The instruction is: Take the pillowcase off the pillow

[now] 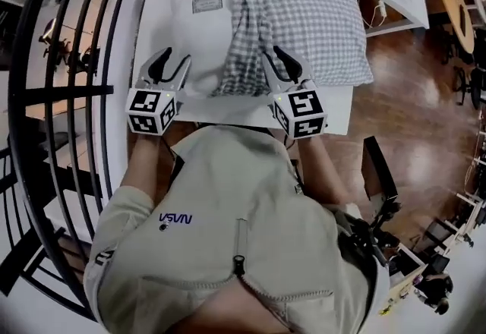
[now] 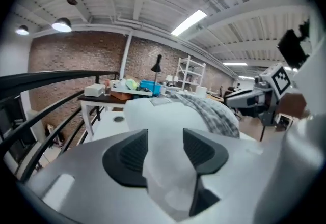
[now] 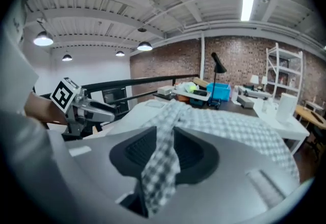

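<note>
Checked pillowcase [image 1: 304, 21] is half off the white pillow [image 1: 194, 36] on the tabletop [image 1: 250, 108]. My left gripper [image 1: 173, 61] gapes loosely around the pillow's corner, and my right gripper [image 1: 275, 59] gapes around the cloth. Next, I think, pinch both and pull apart.

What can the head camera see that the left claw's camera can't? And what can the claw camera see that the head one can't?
Only the head view shows the person's beige jacket and the shiny wooden floor. Only the left gripper view shows the brick wall and the long ceiling light. Both show the white pillow, the checked pillowcase pulled partway off it, and the left claw, its jaws apart at the pillow's bare end.
</note>
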Demonstrator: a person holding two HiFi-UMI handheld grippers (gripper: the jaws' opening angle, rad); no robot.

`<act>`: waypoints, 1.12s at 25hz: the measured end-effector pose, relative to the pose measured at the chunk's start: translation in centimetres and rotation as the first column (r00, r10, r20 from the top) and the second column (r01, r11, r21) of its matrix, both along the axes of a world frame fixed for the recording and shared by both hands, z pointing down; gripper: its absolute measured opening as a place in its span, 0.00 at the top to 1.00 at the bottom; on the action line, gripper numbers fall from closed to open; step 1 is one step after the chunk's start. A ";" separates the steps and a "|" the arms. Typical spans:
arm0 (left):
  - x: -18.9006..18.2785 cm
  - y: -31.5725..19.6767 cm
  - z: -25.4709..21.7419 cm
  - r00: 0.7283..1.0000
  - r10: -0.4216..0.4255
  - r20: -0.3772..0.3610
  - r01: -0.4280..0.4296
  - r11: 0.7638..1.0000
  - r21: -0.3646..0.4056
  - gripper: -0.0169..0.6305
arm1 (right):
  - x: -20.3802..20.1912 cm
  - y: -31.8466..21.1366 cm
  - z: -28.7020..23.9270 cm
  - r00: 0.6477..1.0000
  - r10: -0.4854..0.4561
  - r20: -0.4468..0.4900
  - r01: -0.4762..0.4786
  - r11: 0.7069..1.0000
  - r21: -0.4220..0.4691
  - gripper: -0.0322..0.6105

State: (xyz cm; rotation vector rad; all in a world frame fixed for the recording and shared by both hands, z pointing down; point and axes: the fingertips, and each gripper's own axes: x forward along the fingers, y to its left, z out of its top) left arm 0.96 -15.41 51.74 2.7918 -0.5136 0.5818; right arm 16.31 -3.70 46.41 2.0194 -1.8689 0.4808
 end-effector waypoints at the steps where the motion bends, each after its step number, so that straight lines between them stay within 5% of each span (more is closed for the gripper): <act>1: 0.1 2.4 1.0 0.997 0.065 0.040 -0.065 0.998 0.000 0.62 | -1.2 0.9 1.3 1.000 -0.016 0.016 0.016 0.999 -0.036 0.78; 4: 1.0 7.6 4.3 0.974 0.192 0.122 -0.186 0.981 -0.061 0.51 | -4.0 2.6 5.3 0.997 -0.045 0.062 0.054 0.988 -0.145 0.73; 7: 2.1 9.3 7.4 0.960 0.227 0.165 -0.211 0.971 -0.112 0.45 | -6.2 3.6 9.2 0.997 -0.054 0.052 0.065 0.964 -0.257 0.67; 11: 3.2 8.1 8.3 0.943 0.224 0.245 -0.211 0.974 -0.079 0.69 | -6.4 2.9 12.4 0.991 -0.103 -0.088 0.067 0.938 -0.341 0.66; 15: 3.2 6.4 4.2 0.968 0.162 0.190 -0.168 0.986 0.015 0.93 | -4.9 2.6 10.6 0.981 -0.072 -0.181 0.015 0.955 -0.295 0.91; 23: 1.3 0.8 -4.1 1.000 0.014 -0.004 -0.014 0.996 0.091 0.94 | 2.9 6.6 3.5 0.932 0.197 -0.305 -0.257 0.951 -0.174 0.93; 28: -1.3 0.2 -2.0 0.999 -0.033 0.025 0.033 0.999 0.036 0.94 | 5.6 9.4 5.1 0.914 0.216 -0.343 -0.312 0.915 -0.256 0.93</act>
